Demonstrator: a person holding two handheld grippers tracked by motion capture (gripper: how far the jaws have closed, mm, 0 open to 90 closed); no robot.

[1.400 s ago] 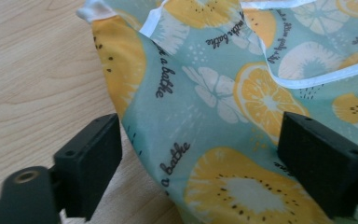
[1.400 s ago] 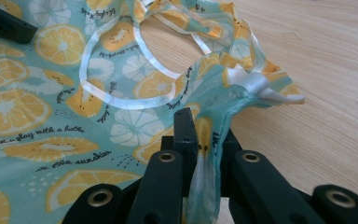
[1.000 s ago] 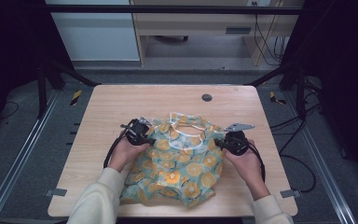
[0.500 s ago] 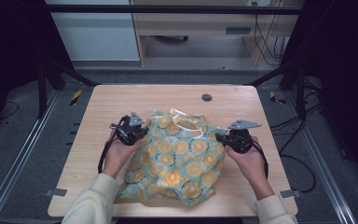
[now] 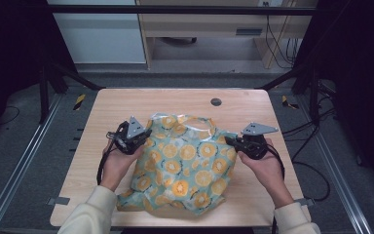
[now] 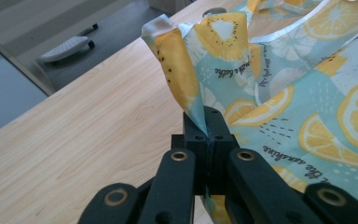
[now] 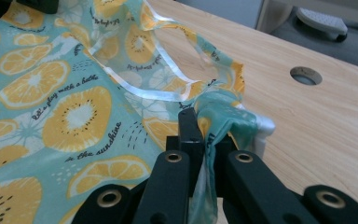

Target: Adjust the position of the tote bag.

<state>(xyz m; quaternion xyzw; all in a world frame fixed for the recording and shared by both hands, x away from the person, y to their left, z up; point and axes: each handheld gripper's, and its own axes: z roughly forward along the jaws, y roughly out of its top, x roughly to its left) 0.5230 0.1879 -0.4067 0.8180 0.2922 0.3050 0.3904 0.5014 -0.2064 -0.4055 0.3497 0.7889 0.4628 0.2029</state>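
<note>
The left gripper (image 6: 207,140) has its black jaws pressed together on a pinched fold at the edge of the fruit-print tote bag (image 5: 185,161); the cloth rises from the jaws in a peaked crease. The right gripper (image 7: 205,140) is likewise clamped on a bunched corner of the thin, glossy fabric, whose tip is swallowed between the jaws. The bag lies spread across the pale wooden table (image 5: 126,105) between both hands, teal with orange slices, script lettering and white-trimmed handle loops. Its near hem crumples at the table's front edge. A round cable hole (image 5: 216,102) sits beyond it.
</note>
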